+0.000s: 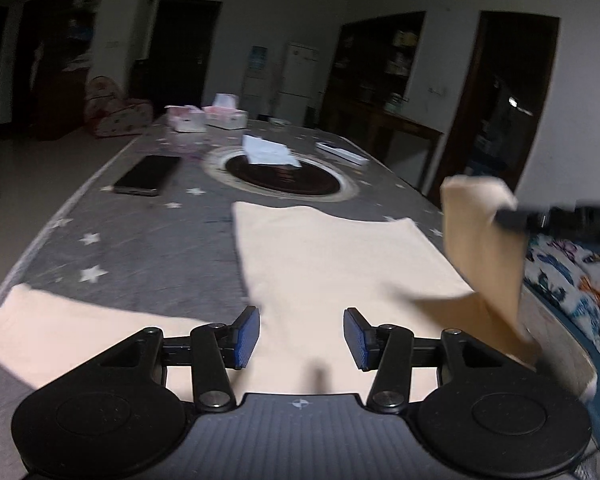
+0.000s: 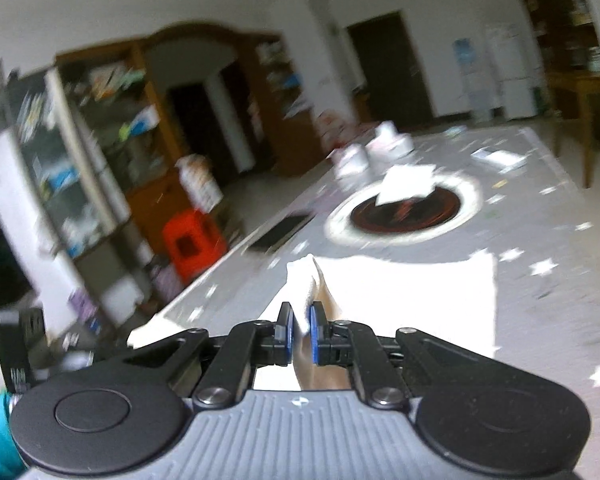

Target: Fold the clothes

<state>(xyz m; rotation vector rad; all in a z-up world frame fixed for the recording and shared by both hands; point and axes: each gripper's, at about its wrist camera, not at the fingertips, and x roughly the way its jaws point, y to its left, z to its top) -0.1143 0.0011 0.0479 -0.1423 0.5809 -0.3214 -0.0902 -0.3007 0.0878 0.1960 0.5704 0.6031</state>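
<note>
Cream garment point(image 1: 324, 264) spread on star-print counter point(image 1: 140, 240), near edge | phone point(image 1: 148, 174) far left, dark round inset point(image 1: 284, 176) beyond garment | left hand-held gripper point(image 1: 300, 338) above cloth, jaws apart, nothing between | right hand-held gripper point(image 2: 301, 334) clamped on lifted garment corner point(image 1: 480, 240)

left gripper point(image 1: 300, 338) open, empty | cream garment point(image 1: 340, 264) on table point(image 1: 140, 240)

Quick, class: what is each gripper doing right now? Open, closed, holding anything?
Left gripper: open, nothing between its fingers, above the cream garment.
Right gripper: closed on a lifted fold of the cream garment.
</note>
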